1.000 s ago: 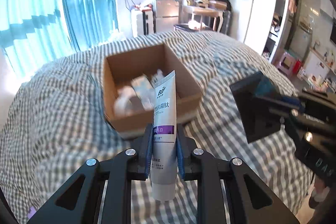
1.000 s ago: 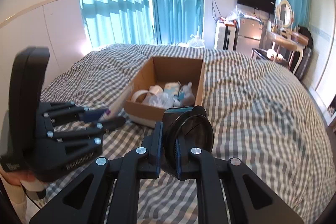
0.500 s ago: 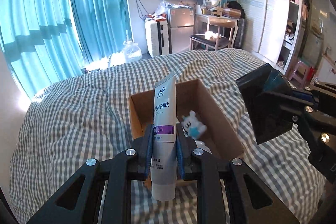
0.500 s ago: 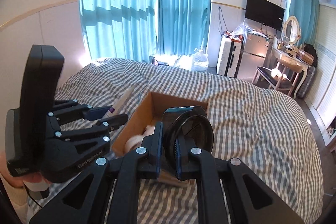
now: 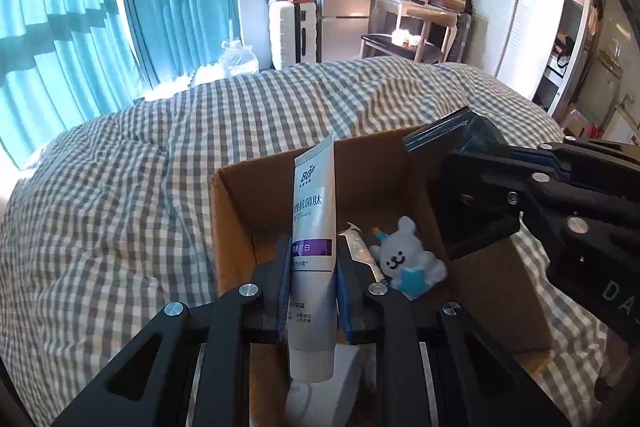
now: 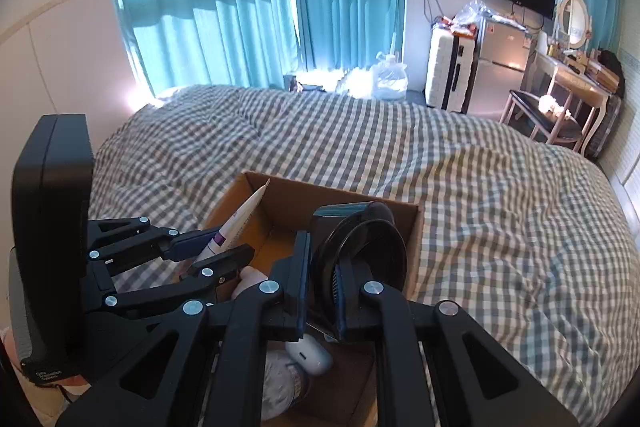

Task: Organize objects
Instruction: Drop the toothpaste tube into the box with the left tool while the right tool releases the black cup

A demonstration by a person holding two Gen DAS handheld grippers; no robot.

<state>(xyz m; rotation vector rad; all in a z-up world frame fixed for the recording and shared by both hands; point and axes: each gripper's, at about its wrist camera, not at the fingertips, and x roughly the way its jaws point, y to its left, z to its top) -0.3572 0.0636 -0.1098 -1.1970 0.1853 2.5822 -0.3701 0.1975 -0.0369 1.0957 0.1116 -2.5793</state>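
Left claw (image 5: 313, 281) clamping toothpaste tube (image 5: 313, 227), right claw (image 6: 322, 291) gripping black disc (image 6: 360, 255)

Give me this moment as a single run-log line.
left gripper: shut on toothpaste tube | right gripper: shut on round black compact | both over cardboard box | nothing released

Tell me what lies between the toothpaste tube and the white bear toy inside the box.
In the left wrist view, a crumpled metallic tube lies between the toothpaste tube and white bear toy.

Both tools (image 5: 313, 293) now over box (image 5: 240, 211).
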